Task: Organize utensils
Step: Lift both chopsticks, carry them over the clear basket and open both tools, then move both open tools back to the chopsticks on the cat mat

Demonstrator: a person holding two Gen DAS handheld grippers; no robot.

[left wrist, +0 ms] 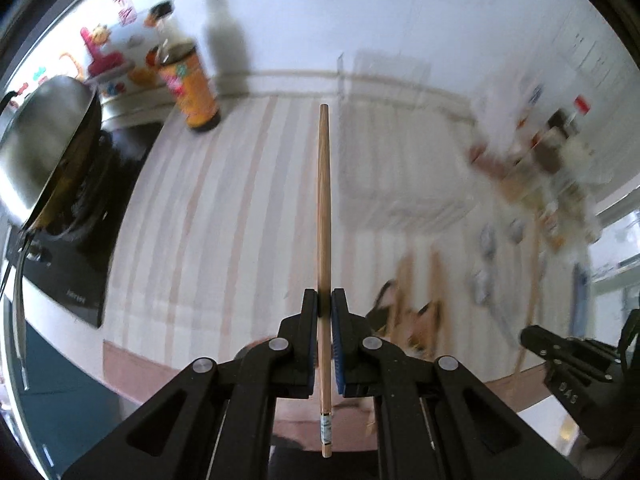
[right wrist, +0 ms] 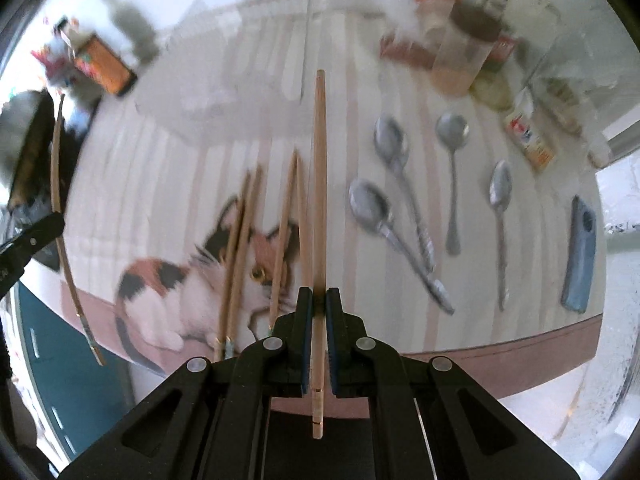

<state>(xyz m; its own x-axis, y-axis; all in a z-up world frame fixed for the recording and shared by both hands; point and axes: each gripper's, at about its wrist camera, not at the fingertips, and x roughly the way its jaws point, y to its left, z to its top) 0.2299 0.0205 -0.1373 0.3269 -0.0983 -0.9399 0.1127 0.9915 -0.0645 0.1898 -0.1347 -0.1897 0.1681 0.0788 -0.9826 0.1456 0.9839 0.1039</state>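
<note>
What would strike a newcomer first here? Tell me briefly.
Each gripper is shut on a single wooden chopstick: the left gripper holds one, the right gripper another. Below the right one, the cloth's calico cat print lies under four more chopsticks, with four metal spoons to their right.
</note>
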